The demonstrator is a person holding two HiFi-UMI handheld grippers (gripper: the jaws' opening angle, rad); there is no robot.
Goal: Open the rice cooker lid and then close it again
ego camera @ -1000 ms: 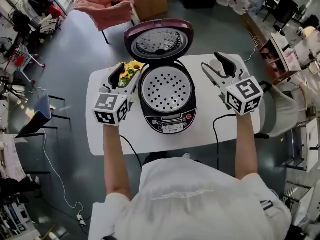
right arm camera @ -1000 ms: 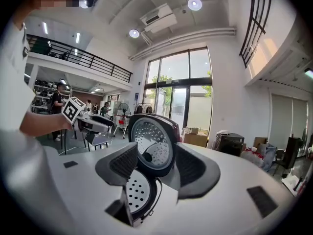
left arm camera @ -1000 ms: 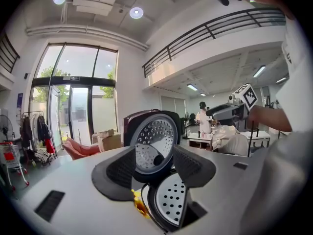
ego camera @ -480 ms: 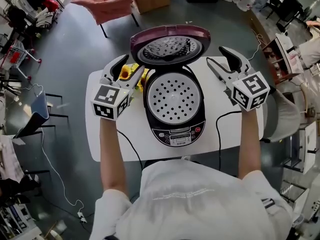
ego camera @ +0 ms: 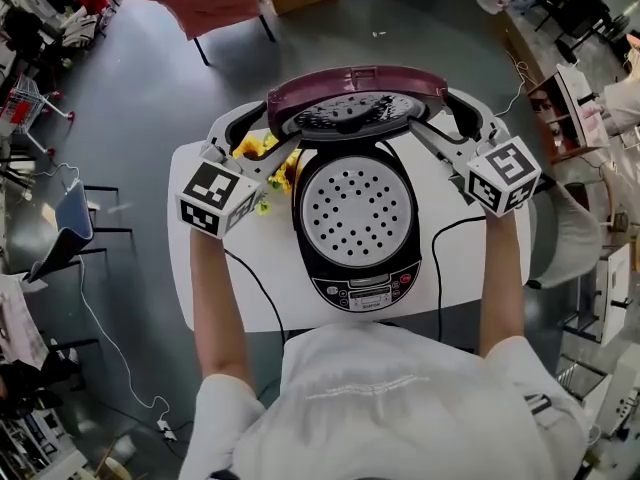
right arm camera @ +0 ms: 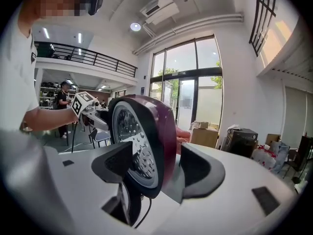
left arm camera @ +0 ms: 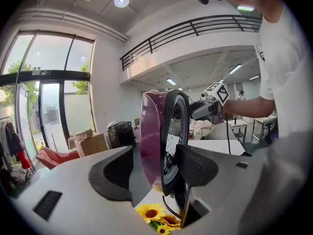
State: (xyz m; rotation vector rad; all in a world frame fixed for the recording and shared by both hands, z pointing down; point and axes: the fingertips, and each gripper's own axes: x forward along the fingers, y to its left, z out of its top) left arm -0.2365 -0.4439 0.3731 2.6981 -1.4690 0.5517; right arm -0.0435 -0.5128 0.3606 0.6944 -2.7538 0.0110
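The cooker (ego camera: 362,228) sits mid-counter (ego camera: 460,268) with its lid (ego camera: 355,103) standing roughly half shut over the perforated tray (ego camera: 362,208). Both tools are released, jaws wide. The left tool (ego camera: 262,133) straddles the lid's left rim and the right tool (ego camera: 442,120) its right rim, so in each gripper view the rim stands between the jaws and neither pair is clenched on it.

That lid looks rigid: a glossy purple shell over a metal inner plate. I'd guess it has some weight and a sprung hinge at the back. The shell looks slick, so pinching it would likely slip. Pushing down on the upper, outer shell from both sides looks the better hold, pressing evenly so the hinge isn't twisted, then firmly near the front lip until the latch catches. The cooker looks heavy enough to stay put.

A second ago the lid lay tipped right back, its inner plate facing up, and both tools hung beside the pot, clear of it. Half a second ago they had risen toward the lid. Now they flank it and it has swung well forward. The sunflowers (ego camera: 262,153) by the left tool haven't moved.
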